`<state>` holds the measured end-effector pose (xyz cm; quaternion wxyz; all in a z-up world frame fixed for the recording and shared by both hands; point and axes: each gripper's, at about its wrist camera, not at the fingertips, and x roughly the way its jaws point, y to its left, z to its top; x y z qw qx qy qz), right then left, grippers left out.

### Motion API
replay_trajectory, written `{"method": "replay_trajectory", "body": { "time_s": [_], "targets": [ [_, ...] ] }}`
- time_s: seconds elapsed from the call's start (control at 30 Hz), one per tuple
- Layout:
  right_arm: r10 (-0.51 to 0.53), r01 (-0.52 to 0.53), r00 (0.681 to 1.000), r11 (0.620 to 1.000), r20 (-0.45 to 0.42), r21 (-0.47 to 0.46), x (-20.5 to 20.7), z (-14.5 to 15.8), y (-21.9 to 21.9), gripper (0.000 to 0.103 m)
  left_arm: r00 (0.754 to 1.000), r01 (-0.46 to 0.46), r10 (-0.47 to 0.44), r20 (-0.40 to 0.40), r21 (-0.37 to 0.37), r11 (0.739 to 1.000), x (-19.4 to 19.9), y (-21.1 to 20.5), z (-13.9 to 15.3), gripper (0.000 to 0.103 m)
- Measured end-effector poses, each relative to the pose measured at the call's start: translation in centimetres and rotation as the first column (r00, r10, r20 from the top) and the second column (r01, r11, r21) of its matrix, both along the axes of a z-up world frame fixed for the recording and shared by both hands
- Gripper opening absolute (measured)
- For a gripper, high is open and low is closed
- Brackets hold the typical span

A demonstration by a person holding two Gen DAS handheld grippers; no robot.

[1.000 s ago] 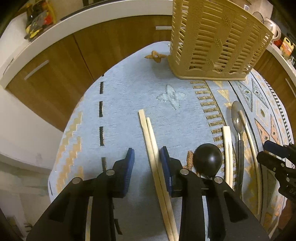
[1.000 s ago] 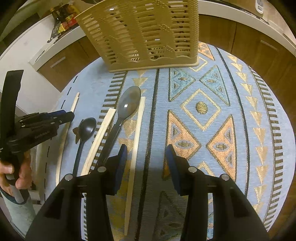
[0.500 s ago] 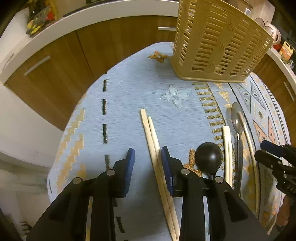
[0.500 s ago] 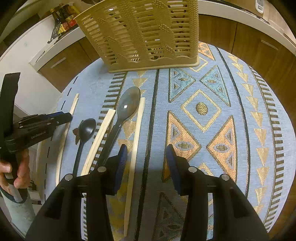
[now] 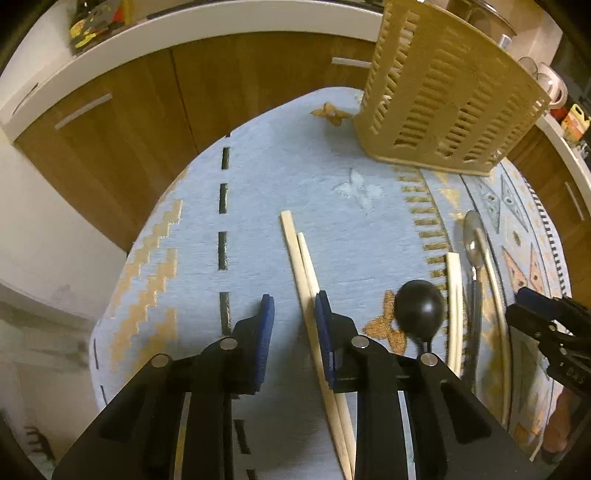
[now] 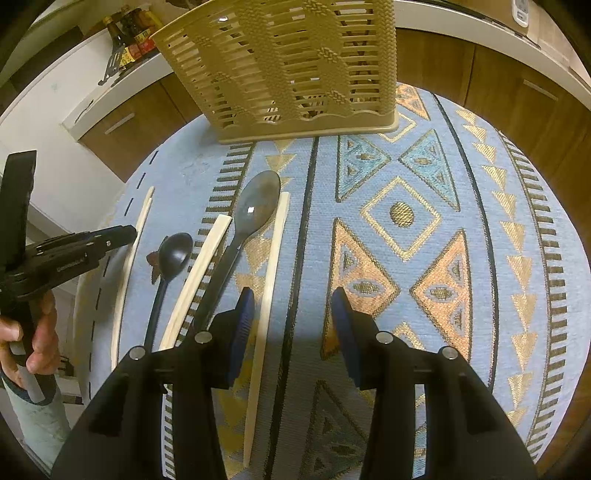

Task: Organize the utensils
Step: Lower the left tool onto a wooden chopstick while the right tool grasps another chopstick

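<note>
A pair of pale chopsticks [image 5: 301,258] lies on the blue patterned cloth [image 5: 295,184]. My left gripper [image 5: 293,314] is open around them, its jaws narrowed and the right pad close against them. To the right lie a black spoon [image 5: 419,308], a second pair of chopsticks [image 5: 453,291], a grey spoon [image 5: 471,236] and a single chopstick [image 5: 493,273]. My right gripper [image 6: 291,306] is open and empty, just right of the single chopstick [image 6: 273,266] and the grey spoon [image 6: 258,205]. A beige slotted utensil basket [image 6: 288,66] stands at the back.
The round table's edge curves close on the left [image 5: 122,258]. Brown cabinets [image 5: 147,129] and a white counter [image 5: 184,26] surround the table. Bottles [image 6: 129,37] stand on the counter at the back left. The left gripper also shows in the right wrist view [image 6: 66,254].
My left gripper's jaws have narrowed around the chopstick pair and it has edged forward. The right gripper has not moved.
</note>
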<state>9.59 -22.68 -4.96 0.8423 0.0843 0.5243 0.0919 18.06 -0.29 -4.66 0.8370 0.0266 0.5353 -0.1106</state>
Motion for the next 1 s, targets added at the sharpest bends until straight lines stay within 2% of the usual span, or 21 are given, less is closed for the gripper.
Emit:
{"method": "replay_trajectory", "body": {
  "time_s": [0.17,0.3,0.47,0.57,0.63,0.7,0.77,0.83,0.87,0.9,1.0],
  "targets": [
    [0.003,-0.003,1.000,1.000,0.001,-0.019,0.0,0.0,0.0,0.040,1.000,-0.008,0.008,0.005,0.044,0.999,0.1,-0.4,0.0,0.019],
    [0.004,-0.004,1.000,0.999,0.002,-0.040,-0.3,0.0,0.4,0.040,1.000,-0.003,0.004,-0.007,0.030,1.000,-0.1,-0.6,-0.1,0.020],
    [0.009,-0.009,1.000,0.999,0.000,-0.046,-0.6,0.0,0.4,0.040,0.999,0.005,-0.008,0.032,0.106,0.994,0.2,-2.3,-0.3,0.019],
    [0.010,-0.010,1.000,0.998,0.000,-0.055,-0.5,-0.1,0.5,0.040,0.999,0.012,-0.017,0.042,0.102,0.995,0.0,-2.3,-0.2,0.015],
    [0.015,-0.015,1.000,0.998,-0.002,-0.068,-0.2,-0.1,0.9,0.040,0.999,0.008,-0.013,0.047,0.109,0.994,0.0,-2.2,-0.2,0.006],
    [0.036,-0.036,0.999,0.996,-0.004,-0.078,0.4,0.0,2.1,0.040,0.999,0.005,-0.010,0.049,0.099,0.995,0.0,-1.9,-0.1,0.005],
    [0.055,-0.054,0.999,0.988,0.001,-0.144,1.1,-0.1,3.6,0.035,0.999,0.012,-0.017,0.052,0.099,0.995,0.1,-2.0,-0.1,0.005],
    [0.078,-0.070,0.997,0.960,0.019,-0.272,1.5,-0.2,5.3,0.023,0.998,0.023,-0.030,0.063,0.103,0.994,0.2,-2.3,-0.1,0.004],
    [0.099,-0.086,0.995,0.948,0.027,-0.307,1.6,-0.2,6.0,0.017,0.997,0.027,-0.034,0.065,0.102,0.994,0.8,-2.4,-0.2,0.004],
    [0.117,-0.104,0.993,0.945,0.022,-0.310,1.6,-0.1,6.5,0.008,0.997,0.034,-0.040,0.070,0.084,0.996,0.8,-2.4,-0.2,0.004],
    [0.116,-0.105,0.993,0.944,0.019,-0.313,1.5,0.0,6.3,0.005,0.998,0.044,-0.043,0.053,-0.020,0.999,0.9,-1.8,0.0,0.004]
  ]
}}
